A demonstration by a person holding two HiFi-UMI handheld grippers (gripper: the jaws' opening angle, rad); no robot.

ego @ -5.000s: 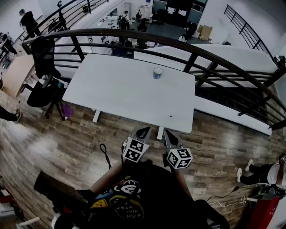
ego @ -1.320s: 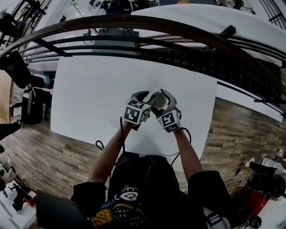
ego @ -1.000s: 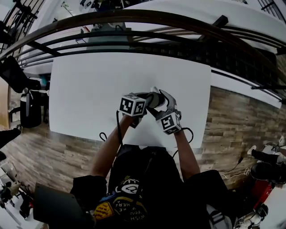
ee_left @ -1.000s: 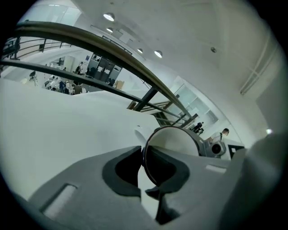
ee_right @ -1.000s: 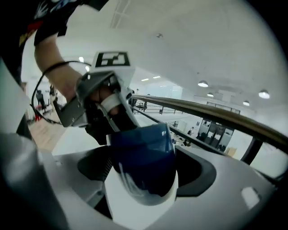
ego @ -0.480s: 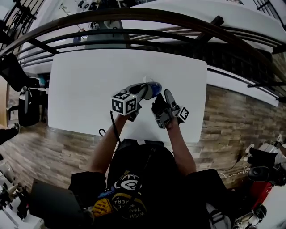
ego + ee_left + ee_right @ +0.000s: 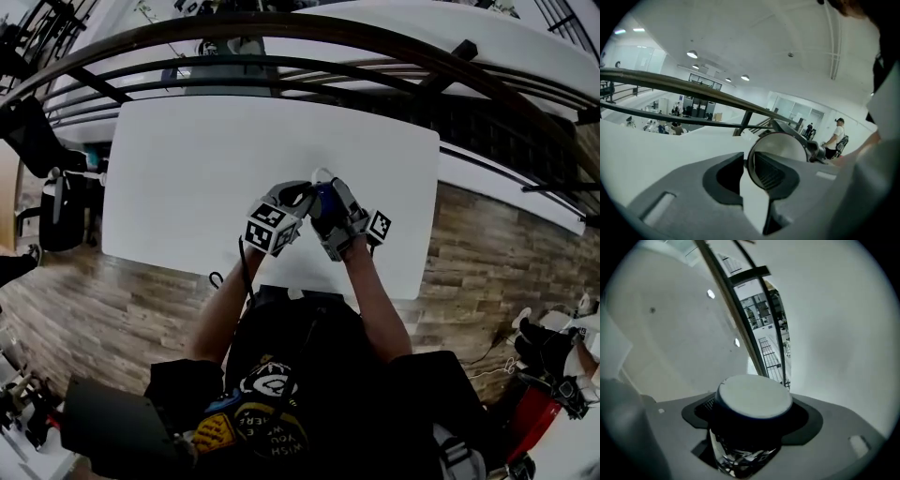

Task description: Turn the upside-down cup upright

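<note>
Head view with both gripper views. Compared with half a second earlier, the right gripper (image 7: 330,201) has changed place: it stood apart at the cup's near right and is now brought in around the cup (image 7: 322,194). The left gripper (image 7: 302,193) meets the cup from the opposite side. The two grippers sit close together over the near half of the white table (image 7: 187,159) (from above it cannot be told whether the cup touches the tabletop).

Right gripper view: the dark blue cup fills the gap between the jaws, its pale flat end pointing away from the camera. These jaws have just been widening. They lie against the cup's dark wall on both sides and grasp it.

Left gripper view: the cup's thin round rim runs up between the jaws, and one ribbed pad shows inside the circle of the rim. These jaws have just been opening. A sliver of light shows between them, so the rim is released rather than pinched.

A dark curved railing (image 7: 281,37) runs beyond the table's far edge, with wood-plank floor (image 7: 487,272) to the right.
</note>
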